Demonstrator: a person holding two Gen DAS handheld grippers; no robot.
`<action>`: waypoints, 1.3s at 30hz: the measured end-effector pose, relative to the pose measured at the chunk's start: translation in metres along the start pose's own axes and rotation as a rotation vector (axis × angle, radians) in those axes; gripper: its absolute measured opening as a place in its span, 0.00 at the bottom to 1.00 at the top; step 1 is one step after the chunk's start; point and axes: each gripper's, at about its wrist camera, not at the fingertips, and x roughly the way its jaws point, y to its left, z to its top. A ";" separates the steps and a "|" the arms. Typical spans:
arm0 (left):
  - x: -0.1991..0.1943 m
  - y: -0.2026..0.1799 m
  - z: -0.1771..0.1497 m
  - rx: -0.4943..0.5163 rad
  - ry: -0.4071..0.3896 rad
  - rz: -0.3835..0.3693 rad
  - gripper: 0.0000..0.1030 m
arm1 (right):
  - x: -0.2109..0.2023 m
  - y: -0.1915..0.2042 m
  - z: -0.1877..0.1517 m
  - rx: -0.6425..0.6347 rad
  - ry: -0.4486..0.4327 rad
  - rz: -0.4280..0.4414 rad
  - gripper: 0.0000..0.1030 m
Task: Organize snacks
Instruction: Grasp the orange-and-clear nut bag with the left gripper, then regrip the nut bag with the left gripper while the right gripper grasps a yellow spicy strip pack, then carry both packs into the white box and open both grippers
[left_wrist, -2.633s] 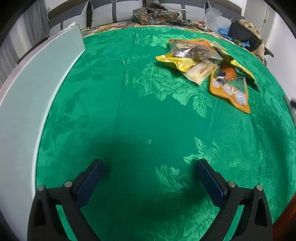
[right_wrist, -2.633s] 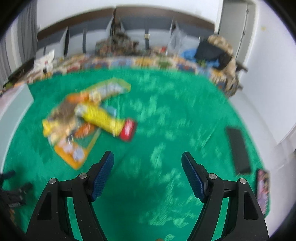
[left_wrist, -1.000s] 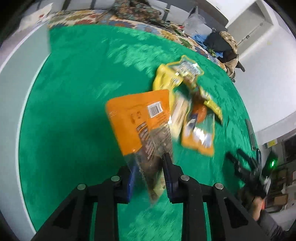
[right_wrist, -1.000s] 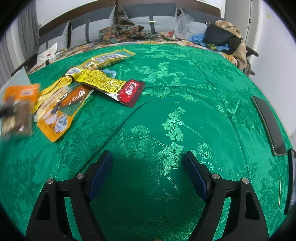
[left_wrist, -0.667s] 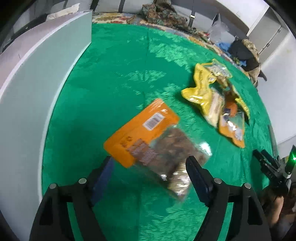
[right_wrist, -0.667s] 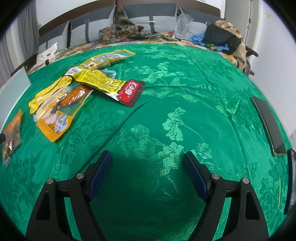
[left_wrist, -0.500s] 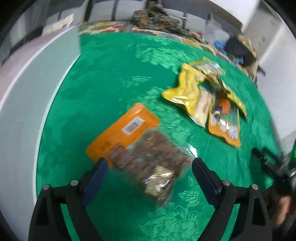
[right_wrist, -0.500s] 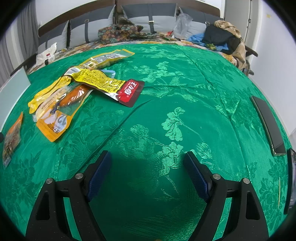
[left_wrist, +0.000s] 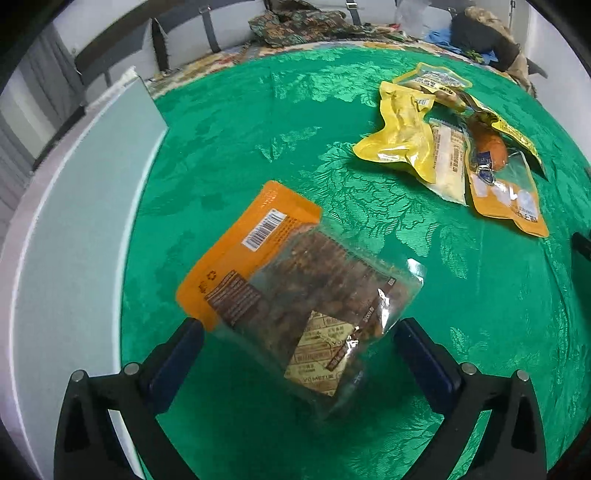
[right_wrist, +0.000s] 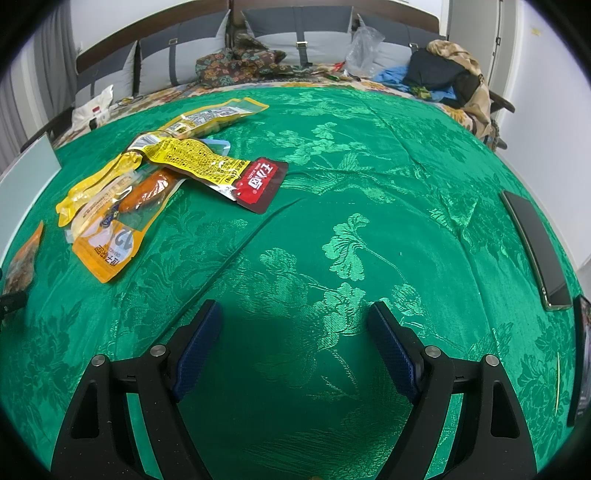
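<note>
An orange and clear snack packet (left_wrist: 295, 280) with brown pieces inside lies on the green cloth (left_wrist: 229, 122), barcode side up. My left gripper (left_wrist: 299, 332) hangs over its near end. Its jaws are opening, and the packet sits between them with neither pad pressing on it. That packet also shows at the far left edge of the right wrist view (right_wrist: 22, 258). A pile of snack packets (left_wrist: 443, 147) lies farther right; it includes a yellow pouch (left_wrist: 402, 136) and a red-ended packet (right_wrist: 260, 181). My right gripper (right_wrist: 294, 314) is open over bare cloth.
A pale grey-green panel (left_wrist: 85, 221) runs along the left of the cloth. A dark phone (right_wrist: 532, 243) lies near the right edge, with another flat device (right_wrist: 581, 350) below it. Cushions and piled clothes (right_wrist: 240, 59) sit behind the table.
My left gripper was shut on the orange packet, held upright. It has opened wide and tipped downward, and the packet has dropped flat onto the cloth. The right gripper has not moved.
</note>
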 end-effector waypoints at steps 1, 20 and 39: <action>0.003 0.002 0.004 0.015 0.015 -0.023 1.00 | 0.000 0.000 0.000 0.000 0.000 0.000 0.82; 0.021 0.005 0.037 0.046 -0.034 -0.083 0.91 | 0.003 0.019 0.062 -0.274 -0.005 0.187 0.84; -0.065 0.022 -0.014 -0.092 -0.269 -0.205 0.22 | 0.024 -0.008 0.114 0.099 0.300 0.491 0.12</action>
